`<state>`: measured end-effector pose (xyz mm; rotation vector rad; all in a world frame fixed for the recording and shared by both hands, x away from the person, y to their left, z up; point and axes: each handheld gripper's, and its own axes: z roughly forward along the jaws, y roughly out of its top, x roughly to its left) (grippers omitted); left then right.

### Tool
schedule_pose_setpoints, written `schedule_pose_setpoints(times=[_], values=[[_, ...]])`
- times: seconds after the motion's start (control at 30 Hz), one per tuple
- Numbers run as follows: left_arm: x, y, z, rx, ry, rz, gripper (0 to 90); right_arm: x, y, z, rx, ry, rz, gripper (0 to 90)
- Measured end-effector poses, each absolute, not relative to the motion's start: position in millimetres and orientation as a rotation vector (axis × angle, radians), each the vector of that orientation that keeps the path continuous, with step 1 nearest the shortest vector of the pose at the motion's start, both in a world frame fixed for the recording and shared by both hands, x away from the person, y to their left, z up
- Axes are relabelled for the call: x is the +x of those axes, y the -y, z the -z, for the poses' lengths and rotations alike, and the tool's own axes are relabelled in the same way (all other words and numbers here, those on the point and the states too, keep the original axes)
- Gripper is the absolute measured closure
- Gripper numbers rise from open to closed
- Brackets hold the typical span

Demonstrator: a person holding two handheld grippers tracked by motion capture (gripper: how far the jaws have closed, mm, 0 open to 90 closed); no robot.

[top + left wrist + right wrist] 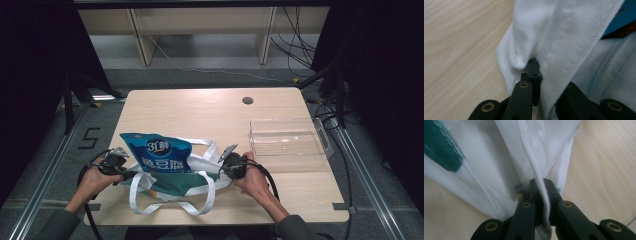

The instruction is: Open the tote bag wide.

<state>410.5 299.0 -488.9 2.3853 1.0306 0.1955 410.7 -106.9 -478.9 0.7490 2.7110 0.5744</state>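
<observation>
A white cloth bag [172,182] with a green panel and long white strap handles lies at the near edge of the counter [200,112], between the person's two hands. A blue food pouch [157,152] with white lettering stands partway out of the bag's mouth, leaning toward the far side.

The left gripper [125,172] is at the bag's left edge. In the left gripper view its fingers [532,72] are pressed together on a fold of the white fabric [564,37], which bunches around the tips. The right gripper [231,169] is at the bag's right edge. In the right gripper view its fingers [547,187] are closed on the white cloth [499,150], a stitched seam running down between them and a patch of green showing off to one side.

A clear plastic tray [320,142] sits on the right part of the counter, just beyond the right hand [255,182]. Near the far edge of the counter is a small round grey grommet [247,100].
</observation>
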Motion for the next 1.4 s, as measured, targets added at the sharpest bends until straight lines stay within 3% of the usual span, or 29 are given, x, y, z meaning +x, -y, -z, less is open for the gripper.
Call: schedule_pose_setpoints(times=[0.3, 0.5, 0.6, 0.73, 0.87, 1.03, 1.27, 1.37, 1.4], values=[[418.5, -294.7, 489.7, 2.375, -1.055, -0.217, 85.4, 425.6, 107.7, 480.4, 0.801, -2.691, -0.579, 87.6], [443.0, -287.2, 487.3, 2.391, -1.079, -0.264, 84.9, 448.0, 108.4, 477.8, 0.824, -2.647, -0.557, 87.1], [441.8, -287.9, 486.1, 2.369, -1.087, -0.238, 83.6, 448.7, 113.0, 471.2, 0.884, -2.603, -0.602, 76.1], [438.7, -292.6, 481.0, 2.331, -1.098, -0.243, 72.3, 435.3, 117.4, 437.6, 0.891, -2.526, -0.838, 59.0], [433.4, -297.1, 466.2, 2.311, -1.127, -0.273, 48.2, 417.5, 109.8, 408.9, 0.767, -2.581, -0.902, 51.2], [431.6, -300.5, 446.6, 2.32, -1.09, -0.309, 41.5, 406.1, 88.5, 399.1, 0.646, -2.641, -0.978, 45.8], [433.6, -294.9, 418.9, 2.294, -1.016, -0.347, 35.5, 415.9, 77.6, 397.6, 0.641, -2.669, -1.086, 48.7], [444.5, -289.4, 421.8, 2.302, -1.021, -0.307, 39.4, 417.4, 69.2, 403.1, 0.577, -2.723, -1.094, 49.4], [444.5, -289.4, 421.8, 2.302, -1.021, -0.307, 45.0, 416.9, 66.7, 404.9, 0.562, -2.737, -1.089, 50.2]])
